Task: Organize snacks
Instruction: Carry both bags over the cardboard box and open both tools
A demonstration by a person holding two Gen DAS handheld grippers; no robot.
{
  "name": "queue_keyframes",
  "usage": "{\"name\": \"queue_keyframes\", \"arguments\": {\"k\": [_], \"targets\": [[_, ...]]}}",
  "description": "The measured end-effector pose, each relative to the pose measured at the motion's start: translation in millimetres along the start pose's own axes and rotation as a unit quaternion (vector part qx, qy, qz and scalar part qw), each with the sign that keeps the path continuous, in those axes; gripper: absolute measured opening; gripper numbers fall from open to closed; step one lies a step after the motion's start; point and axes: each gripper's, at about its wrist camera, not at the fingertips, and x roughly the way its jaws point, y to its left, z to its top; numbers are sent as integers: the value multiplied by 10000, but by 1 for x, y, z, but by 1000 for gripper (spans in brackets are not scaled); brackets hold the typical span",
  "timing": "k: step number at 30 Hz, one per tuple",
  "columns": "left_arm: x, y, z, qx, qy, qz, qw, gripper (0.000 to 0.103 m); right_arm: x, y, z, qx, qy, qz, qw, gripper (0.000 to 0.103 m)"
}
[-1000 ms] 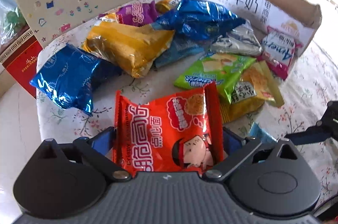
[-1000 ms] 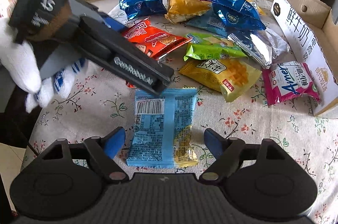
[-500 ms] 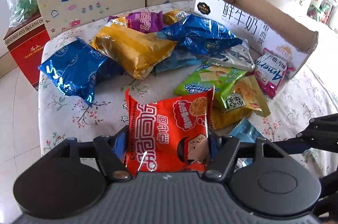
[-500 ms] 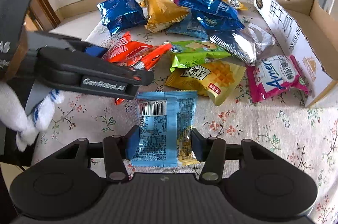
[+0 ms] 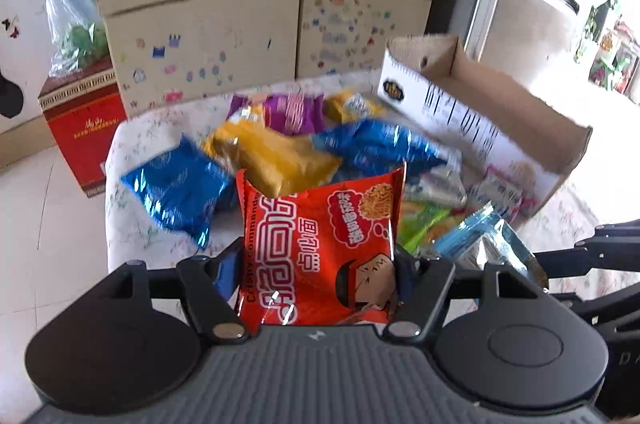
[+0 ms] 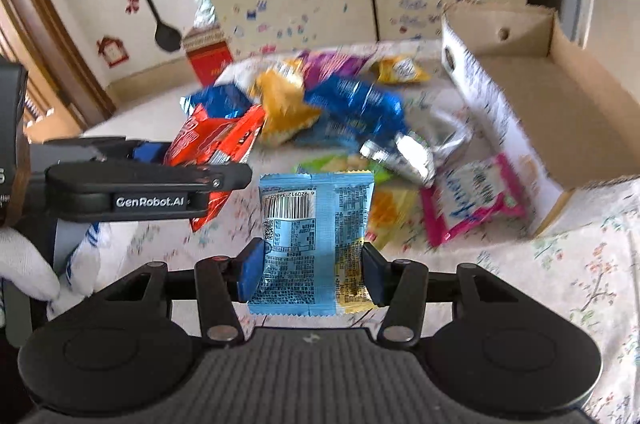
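1. Grips: left gripper (image 5: 316, 276) jaws clench the red crinkly noodle-snack packet (image 5: 320, 248); right gripper (image 6: 310, 274) jaws clench the pale-blue foil packet (image 6: 312, 236), both above the counter (image 6: 560, 264).
2. Carry both level to the open cardboard box (image 6: 560, 104); release inside.

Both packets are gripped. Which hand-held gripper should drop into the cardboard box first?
Right, probably. The right hand-held gripper holds the light blue packet with the cardboard box open on its own side. The left hand-held gripper, holding the red packet, would have to cross over it.
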Motion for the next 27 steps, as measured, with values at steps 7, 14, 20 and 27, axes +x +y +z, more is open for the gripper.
{"name": "queue_keyframes", "arguments": {"k": [7, 14, 20, 27], "targets": [[-9, -16, 16, 38, -390, -165, 9991, 70, -20, -12, 16, 89, -457, -186, 9987, 58], [-13, -28, 38, -8, -663, -344, 9972, 70, -38, -37, 41, 313, -888, -430, 9946, 58], [-6, -41, 60, -171, -750, -633, 9950, 70, -53, -70, 64, 631, -1288, -689, 9873, 58], [12, -67, 84, -66, -789, -939, 9924, 70, -59, -122, 80, 1432, -1481, -996, 9735, 58]]}}
